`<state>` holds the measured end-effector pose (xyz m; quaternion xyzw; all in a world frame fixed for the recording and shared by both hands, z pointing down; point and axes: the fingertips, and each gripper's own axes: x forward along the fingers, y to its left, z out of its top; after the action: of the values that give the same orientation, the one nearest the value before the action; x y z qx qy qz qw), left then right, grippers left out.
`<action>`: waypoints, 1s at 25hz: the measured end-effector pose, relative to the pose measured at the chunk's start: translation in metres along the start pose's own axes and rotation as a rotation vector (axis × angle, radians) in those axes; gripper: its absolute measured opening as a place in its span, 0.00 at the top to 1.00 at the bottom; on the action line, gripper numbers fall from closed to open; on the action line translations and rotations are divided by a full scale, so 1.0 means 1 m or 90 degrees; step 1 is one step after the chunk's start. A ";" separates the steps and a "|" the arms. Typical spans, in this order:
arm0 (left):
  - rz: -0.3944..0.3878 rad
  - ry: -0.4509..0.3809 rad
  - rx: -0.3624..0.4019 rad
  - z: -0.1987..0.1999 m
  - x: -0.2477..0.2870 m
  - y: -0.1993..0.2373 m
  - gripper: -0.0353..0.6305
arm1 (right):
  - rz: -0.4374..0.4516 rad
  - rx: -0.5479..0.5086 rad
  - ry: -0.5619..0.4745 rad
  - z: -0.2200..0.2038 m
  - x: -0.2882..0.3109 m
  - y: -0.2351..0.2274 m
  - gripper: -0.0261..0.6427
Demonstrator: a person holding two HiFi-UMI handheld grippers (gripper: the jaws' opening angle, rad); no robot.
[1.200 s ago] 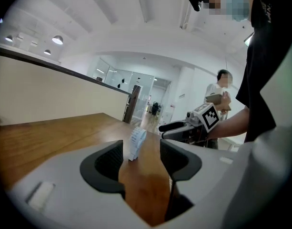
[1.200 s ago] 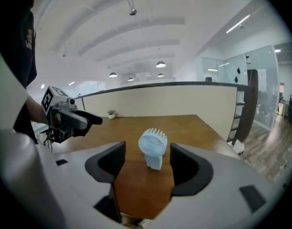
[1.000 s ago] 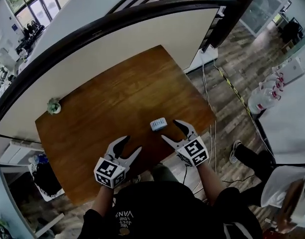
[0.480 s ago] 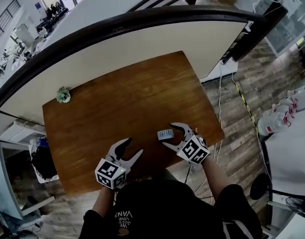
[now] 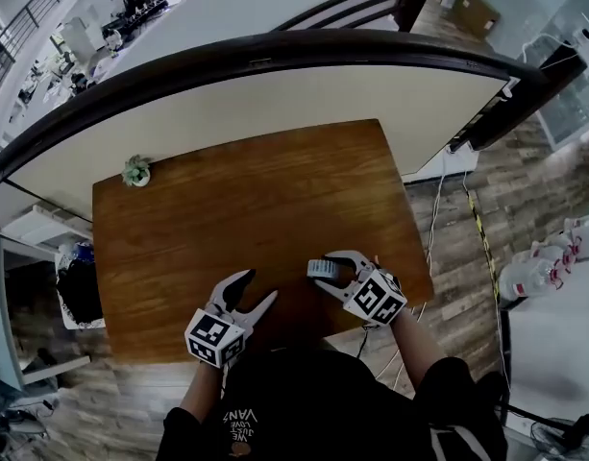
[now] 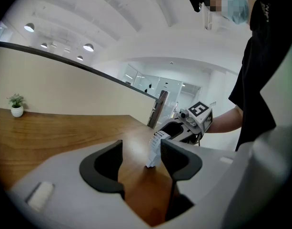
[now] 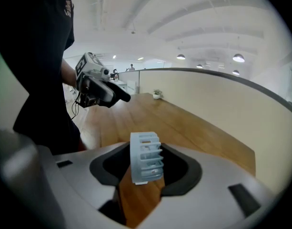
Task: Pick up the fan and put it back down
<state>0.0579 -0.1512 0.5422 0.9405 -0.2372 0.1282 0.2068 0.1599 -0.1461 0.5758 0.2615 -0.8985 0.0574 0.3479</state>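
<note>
Right gripper [image 5: 331, 270] is on the fan [image 5: 319, 268]! Its two dark jaws sit against either side of the small pale-blue slatted fan, down at the lower right part of the wooden table [image 5: 246, 190], close to the near edge. In the right gripper view the fan [image 7: 146, 156] stands on edge, filling the middle of the frame with a pad pressed to each flank. Whether its bottom edge rests on the wood or hangs just clear of it, I can't tell.

Over on the lower left of the head view, the left gripper [image 5: 258, 286] hovers above the table's near edge, well apart from the fan. Its jaws are spread wide with only bare wood between them, so it has hold of nothing. In the left gripper view, the fan [image 6: 155, 151] peeks out just past the right-hand jaw, tilted, with the other gripper's dark fingers [image 6: 173, 128] wrapped round it and the marker cube [image 6: 199, 114] behind.

Far corner of the table, upper left in the head view: a little potted plant [image 5: 135, 171] in a white pot, well away from the action. Behind the table curves a cream wall topped by a dark rail [image 5: 275, 51]. The person's dark shirt [image 5: 304, 411] fills the bottom of the frame.
</note>
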 end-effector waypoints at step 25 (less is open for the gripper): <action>0.170 -0.046 -0.081 0.002 -0.047 0.081 0.59 | -0.082 0.036 -0.064 0.102 0.081 -0.201 0.67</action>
<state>-0.0222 -0.1983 0.5512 0.8895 -0.3752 0.1056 0.2385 0.1511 -0.3820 0.5365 0.3311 -0.8942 0.0471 0.2977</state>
